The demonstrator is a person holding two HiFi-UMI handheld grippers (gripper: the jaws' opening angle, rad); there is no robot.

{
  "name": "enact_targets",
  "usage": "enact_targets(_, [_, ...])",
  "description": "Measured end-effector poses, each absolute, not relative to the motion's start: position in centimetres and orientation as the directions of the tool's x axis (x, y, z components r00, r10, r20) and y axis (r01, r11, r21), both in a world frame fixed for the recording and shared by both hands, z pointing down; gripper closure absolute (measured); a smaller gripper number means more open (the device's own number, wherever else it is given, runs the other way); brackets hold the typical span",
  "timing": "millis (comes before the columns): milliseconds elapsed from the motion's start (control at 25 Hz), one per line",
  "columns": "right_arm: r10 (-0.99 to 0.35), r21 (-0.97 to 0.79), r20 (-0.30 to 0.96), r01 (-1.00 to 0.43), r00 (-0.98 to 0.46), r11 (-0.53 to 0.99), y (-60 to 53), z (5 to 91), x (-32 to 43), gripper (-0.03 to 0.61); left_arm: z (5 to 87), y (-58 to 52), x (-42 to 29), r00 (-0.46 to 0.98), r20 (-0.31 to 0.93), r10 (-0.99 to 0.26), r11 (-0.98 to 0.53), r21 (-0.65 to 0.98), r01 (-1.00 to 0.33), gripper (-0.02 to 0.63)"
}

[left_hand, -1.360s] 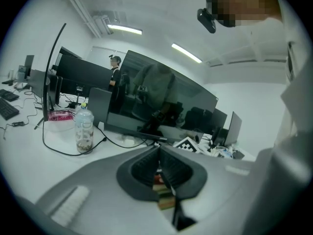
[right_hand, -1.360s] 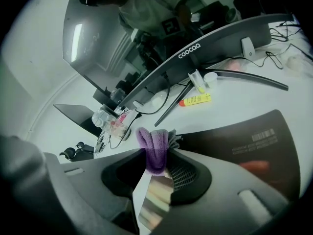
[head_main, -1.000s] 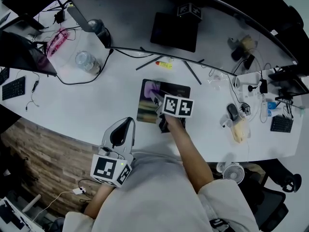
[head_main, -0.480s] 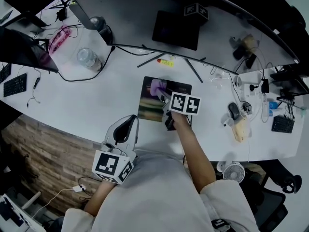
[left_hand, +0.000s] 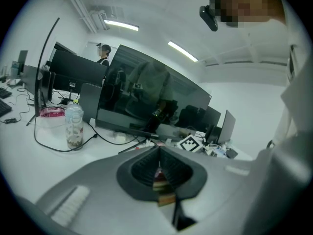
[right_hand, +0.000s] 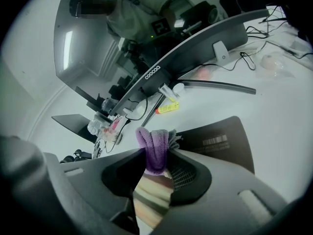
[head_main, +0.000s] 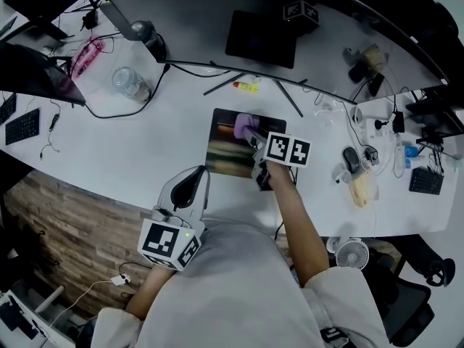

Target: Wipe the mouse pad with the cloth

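White bench [head_main: 145,143] under a curved monitor [head_main: 181,9] is being worked at, with cables and a bottle [head_main: 129,85] lying well off to the left.

- The mouse pad [head_main: 225,154] is lying flat on the bench, just in front of the person. The near part is printed, the far right part is dark.
- The purple cloth [head_main: 245,124] is being pinched between the jaws of the right hand-held gripper [head_main: 251,131]. The jaws are closed on a folded bunch of it, and the loose end is being pressed onto the pad's far part.
- Change over the last second: the cloth is being carried from the pad's far left toward the middle of its far edge, while the pad itself is being left where it was. Judged from this, a wiping stroke is being made across the far strip. The near, printed part is probably still to be covered.
- The left hand-held gripper [head_main: 194,176] is being held back at the bench's near edge. Its jaws are together and nothing is being gripped. The pad is not being steadied by it, so slipping is a risk under a hard stroke.
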State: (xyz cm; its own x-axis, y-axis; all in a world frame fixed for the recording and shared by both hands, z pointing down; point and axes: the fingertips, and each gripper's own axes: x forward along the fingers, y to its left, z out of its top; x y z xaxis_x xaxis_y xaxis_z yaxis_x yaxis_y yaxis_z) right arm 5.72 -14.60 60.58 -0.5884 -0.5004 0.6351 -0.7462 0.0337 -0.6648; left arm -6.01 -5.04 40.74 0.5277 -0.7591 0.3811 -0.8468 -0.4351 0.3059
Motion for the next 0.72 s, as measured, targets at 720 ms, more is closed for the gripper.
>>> enact_targets(720, [-0.517,-0.643,0.671,-0.764,-0.532,-0.049,-13.4,60.8,11.3,0.442,40.8,-4.9,-4.8,0.566,0.377,-0.734,-0.478,0.307,-0.823,0.614])
